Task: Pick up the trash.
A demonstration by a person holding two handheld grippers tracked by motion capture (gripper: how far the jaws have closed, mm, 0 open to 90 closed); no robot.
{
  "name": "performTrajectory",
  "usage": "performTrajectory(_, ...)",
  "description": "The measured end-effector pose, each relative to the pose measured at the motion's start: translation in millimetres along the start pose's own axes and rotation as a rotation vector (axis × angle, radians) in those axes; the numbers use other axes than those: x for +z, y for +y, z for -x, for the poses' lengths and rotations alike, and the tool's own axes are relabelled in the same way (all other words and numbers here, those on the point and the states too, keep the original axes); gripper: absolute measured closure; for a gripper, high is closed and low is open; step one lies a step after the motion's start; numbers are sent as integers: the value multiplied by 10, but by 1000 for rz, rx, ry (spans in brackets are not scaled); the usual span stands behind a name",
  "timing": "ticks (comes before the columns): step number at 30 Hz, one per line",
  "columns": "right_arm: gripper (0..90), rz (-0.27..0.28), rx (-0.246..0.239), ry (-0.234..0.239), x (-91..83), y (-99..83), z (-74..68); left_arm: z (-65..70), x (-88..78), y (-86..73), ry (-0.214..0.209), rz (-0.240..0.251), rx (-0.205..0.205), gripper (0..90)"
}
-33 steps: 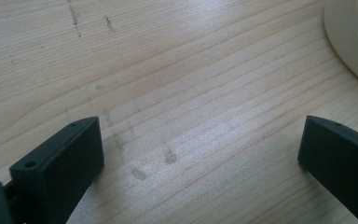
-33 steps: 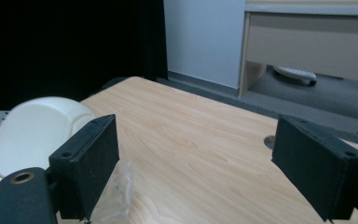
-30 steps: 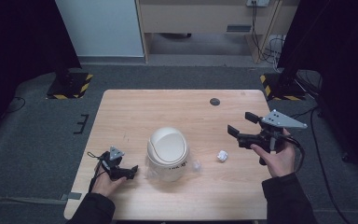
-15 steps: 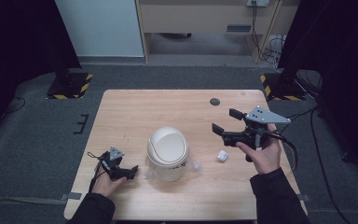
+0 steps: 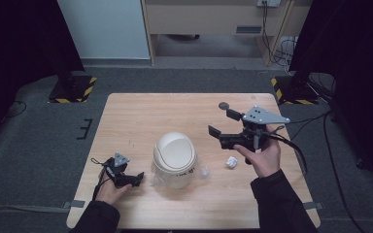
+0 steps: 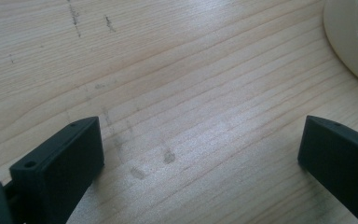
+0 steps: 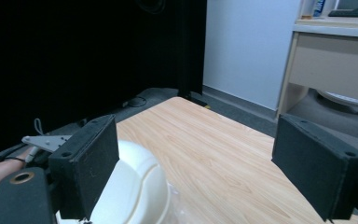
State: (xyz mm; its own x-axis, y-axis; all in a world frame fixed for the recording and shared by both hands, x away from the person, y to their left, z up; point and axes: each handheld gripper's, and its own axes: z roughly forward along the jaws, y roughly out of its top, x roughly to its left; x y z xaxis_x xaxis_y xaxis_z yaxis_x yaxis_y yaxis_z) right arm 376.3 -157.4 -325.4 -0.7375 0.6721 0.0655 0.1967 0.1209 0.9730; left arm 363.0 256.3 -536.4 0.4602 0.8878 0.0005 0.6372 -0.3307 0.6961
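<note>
1. White domed bin [image 5: 175, 158] sits mid-table on the wooden table [image 5: 145, 116], its swing lid on top.
2. Right tool [image 5: 222, 124] held above the table, right of the bin, jaws wide apart, empty.
3. Left tool [image 5: 137, 178] low at the table's near left, just beside the bin, jaws apart, empty.
4. Small crumpled white scrap [image 5: 231, 161] lies right of the bin, under the right hand [image 5: 262, 155].
</note>
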Motion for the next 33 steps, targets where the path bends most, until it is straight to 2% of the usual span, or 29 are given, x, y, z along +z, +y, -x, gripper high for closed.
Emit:
performTrajectory(4, 147, 0, 5, 20, 91, -27, -64, 0, 0, 0, 0, 0, 0, 0)
performTrajectory(8, 151, -14, 5, 20, 167, -76, -107, 0, 0, 0, 0, 0, 0, 0)
performTrajectory(18, 167, -91, -37, 32, 429, -326, -283, 0, 0, 0, 0, 0, 1, 0)
performTrajectory(31, 191, -159, -27, 64, 578, -562, -354, 0, 0, 0, 0, 0, 0, 0)
performTrajectory(33, 202, -190, -33, 63, 618, -631, -356, 0, 0, 0, 0, 0, 0, 0)
